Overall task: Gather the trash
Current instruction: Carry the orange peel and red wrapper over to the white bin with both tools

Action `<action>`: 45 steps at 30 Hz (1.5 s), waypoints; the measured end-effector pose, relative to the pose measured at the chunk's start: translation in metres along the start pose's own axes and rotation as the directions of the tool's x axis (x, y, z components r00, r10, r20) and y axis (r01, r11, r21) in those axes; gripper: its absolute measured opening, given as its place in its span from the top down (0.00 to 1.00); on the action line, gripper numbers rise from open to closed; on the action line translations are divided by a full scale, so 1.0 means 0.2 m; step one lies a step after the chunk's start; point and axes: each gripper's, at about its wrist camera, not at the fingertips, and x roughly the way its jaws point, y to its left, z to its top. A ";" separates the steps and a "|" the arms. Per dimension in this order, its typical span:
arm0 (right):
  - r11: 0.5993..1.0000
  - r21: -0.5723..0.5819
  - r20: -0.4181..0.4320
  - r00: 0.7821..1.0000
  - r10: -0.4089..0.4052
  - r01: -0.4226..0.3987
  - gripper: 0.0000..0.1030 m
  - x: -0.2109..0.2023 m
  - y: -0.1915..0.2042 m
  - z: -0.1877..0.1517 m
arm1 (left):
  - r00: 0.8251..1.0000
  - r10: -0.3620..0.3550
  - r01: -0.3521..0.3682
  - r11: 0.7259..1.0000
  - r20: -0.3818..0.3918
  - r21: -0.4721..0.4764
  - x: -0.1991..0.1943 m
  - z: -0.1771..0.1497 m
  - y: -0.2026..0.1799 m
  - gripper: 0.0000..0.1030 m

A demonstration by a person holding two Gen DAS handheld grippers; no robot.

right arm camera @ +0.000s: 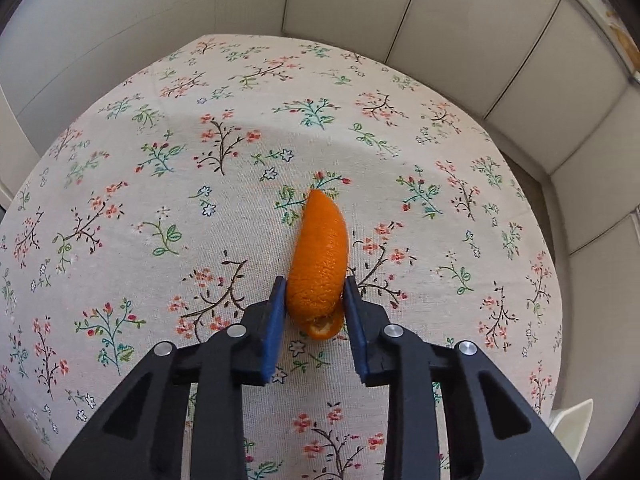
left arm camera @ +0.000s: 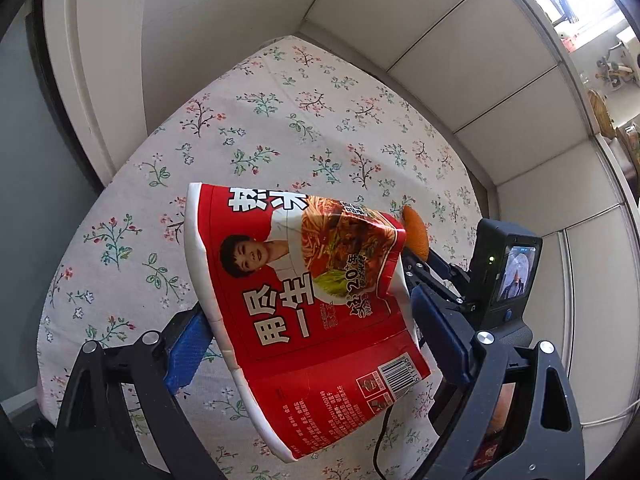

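In the left wrist view my left gripper (left arm camera: 316, 336) is shut on a red and white instant-noodle wrapper (left arm camera: 304, 296), which stands bent between the blue pads above the floral tablecloth (left arm camera: 256, 128). Behind the wrapper's right edge an orange peel (left arm camera: 416, 232) shows, held by my right gripper, whose body and camera (left arm camera: 504, 268) sit at the right. In the right wrist view my right gripper (right arm camera: 314, 304) is shut on the orange peel (right arm camera: 320, 256), which points away from me just over the cloth.
The table is covered by the floral cloth (right arm camera: 200, 160) and stands in a corner of white panelled walls (right arm camera: 460, 20). A black cable (left arm camera: 380, 436) hangs below the wrapper. A white chair corner (right arm camera: 572, 420) shows at the lower right.
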 end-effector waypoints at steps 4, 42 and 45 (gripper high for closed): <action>0.996 0.053 -0.009 0.997 0.074 -0.074 0.74 -0.01 -0.04 0.00 | 1.000 0.010 -0.010 1.000 0.013 -0.010 -0.01 0.01 0.00 0.13; 0.838 0.299 0.278 0.881 0.382 -0.457 0.74 -0.70 -0.52 -0.13 | 0.991 -0.037 0.027 0.997 0.129 0.075 -0.20 -0.07 -0.36 0.13; 0.840 0.311 0.301 0.885 0.356 -0.444 0.74 -0.76 -0.60 -0.18 | 0.990 -0.040 0.027 0.995 0.135 0.101 -0.19 -0.09 -0.43 0.13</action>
